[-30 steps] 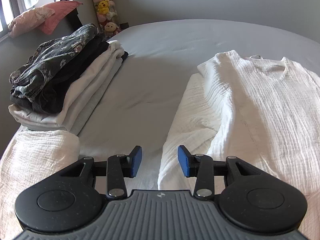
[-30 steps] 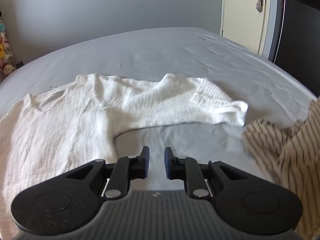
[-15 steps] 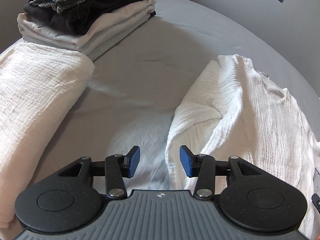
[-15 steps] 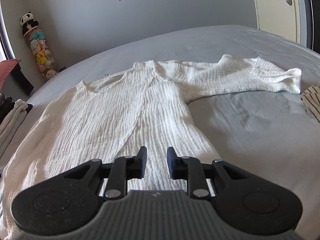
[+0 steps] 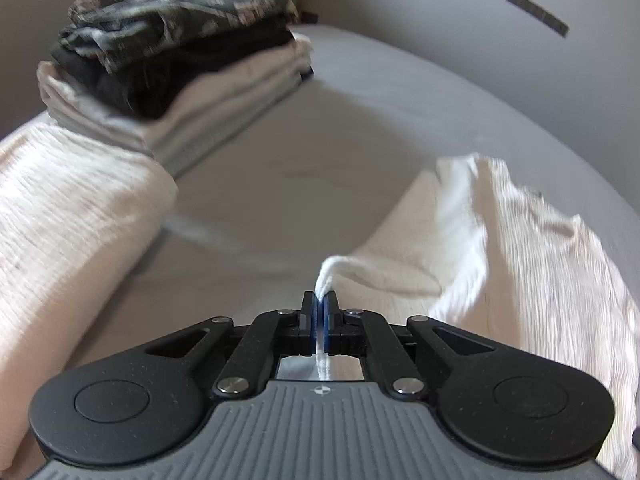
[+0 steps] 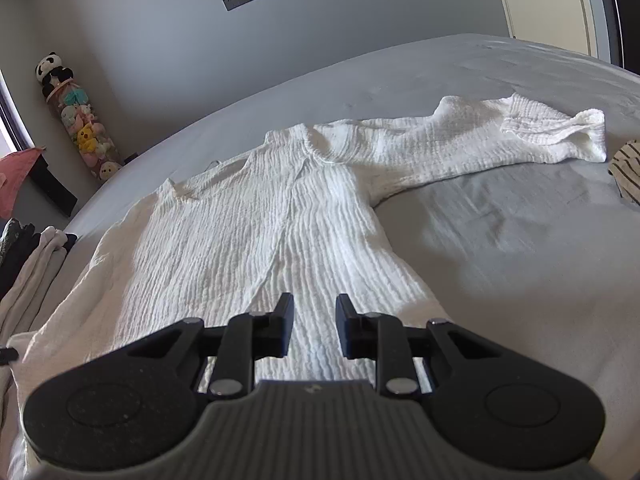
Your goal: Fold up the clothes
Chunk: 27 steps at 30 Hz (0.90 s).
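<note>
The left gripper (image 5: 319,300) has just closed, now pinching the white crinkled cotton shirt's (image 5: 520,264) edge low in the frame; the right gripper (image 6: 312,312) is hovering spread over the shirt at bottom centre.

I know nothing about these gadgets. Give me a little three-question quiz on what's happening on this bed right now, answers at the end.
1. True or false: the left gripper is shut on an edge of the white crinkled cotton garment.
2. The right gripper is: A) open above the garment's lower part, B) clamped on a sleeve, C) holding the striped cloth.
3. Fill in: on top of the stack of folded clothes lies a dark ____-patterned piece.

Key: 1 true; its jaws have just been closing and white fabric is pinched between the blue pads. 2 A. 3 floral.
</note>
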Each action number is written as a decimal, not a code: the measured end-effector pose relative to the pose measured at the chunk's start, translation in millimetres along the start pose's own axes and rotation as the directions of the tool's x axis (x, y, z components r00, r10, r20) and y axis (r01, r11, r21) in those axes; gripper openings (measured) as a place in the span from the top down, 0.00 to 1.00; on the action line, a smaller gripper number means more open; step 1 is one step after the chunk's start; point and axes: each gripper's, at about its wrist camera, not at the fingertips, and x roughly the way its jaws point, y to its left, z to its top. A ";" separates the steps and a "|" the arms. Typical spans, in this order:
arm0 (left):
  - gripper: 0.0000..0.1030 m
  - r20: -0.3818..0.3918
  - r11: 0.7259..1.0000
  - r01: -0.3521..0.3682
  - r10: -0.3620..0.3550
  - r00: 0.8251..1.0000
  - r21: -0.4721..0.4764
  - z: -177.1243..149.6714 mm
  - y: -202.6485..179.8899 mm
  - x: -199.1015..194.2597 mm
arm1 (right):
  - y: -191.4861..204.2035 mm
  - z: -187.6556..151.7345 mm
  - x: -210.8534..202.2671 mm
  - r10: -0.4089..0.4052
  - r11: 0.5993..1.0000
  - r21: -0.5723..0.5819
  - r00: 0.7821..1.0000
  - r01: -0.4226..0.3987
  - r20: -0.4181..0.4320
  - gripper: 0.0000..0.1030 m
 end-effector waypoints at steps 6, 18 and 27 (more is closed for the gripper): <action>0.97 0.203 0.992 0.081 -0.099 0.974 0.095 17.2 -28.1 -40.3 | 6.9 -1.5 0.1 0.007 1.000 -0.028 1.000 -0.007 -0.006 0.74; 0.96 -0.157 0.809 0.320 -0.279 0.947 0.493 -79.4 -130.7 -15.6 | 7.0 -3.8 2.5 0.005 0.999 -0.038 1.000 -0.005 -0.018 0.74; 0.59 -0.241 0.734 0.357 -0.265 0.934 0.577 -97.1 -128.4 -22.9 | 3.0 -4.6 6.8 0.011 1.000 -0.024 0.999 -0.012 -0.030 0.74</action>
